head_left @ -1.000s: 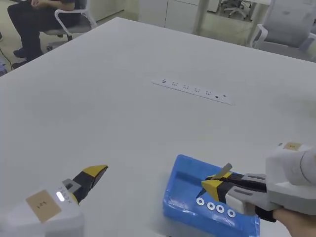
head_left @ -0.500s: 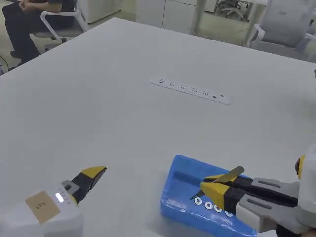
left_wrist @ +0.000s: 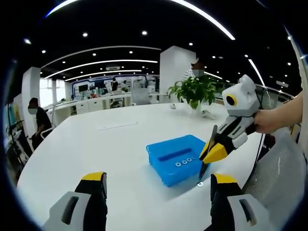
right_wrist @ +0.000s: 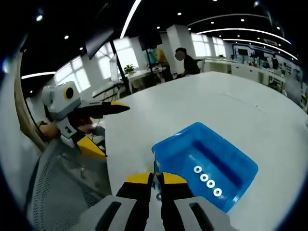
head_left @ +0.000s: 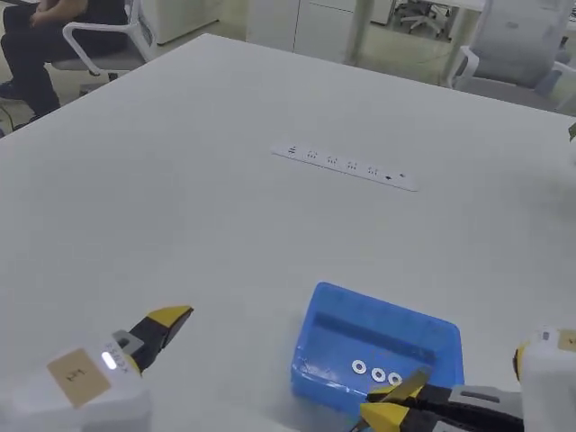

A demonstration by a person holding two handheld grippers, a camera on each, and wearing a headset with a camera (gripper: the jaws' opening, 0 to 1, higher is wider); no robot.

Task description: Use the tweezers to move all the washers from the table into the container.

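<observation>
In the lower middle of the right gripper view, four washers [right_wrist: 204, 177] are seen inside the container [right_wrist: 226, 154]. One washer [left_wrist: 199, 184] is left on the table [left_wrist: 120, 154] beside it, under tweezers [left_wrist: 203, 171] clamped by the right gripper [left_wrist: 211, 153]; the left gripper [left_wrist: 159, 178] is spread open.

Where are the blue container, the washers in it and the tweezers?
blue container [head_left: 387, 309]: head view, on its far rim.
washers [head_left: 378, 374]: head view, on the middle one of the visible row.
tweezers [left_wrist: 203, 171]: left gripper view, on the lower tip.
</observation>
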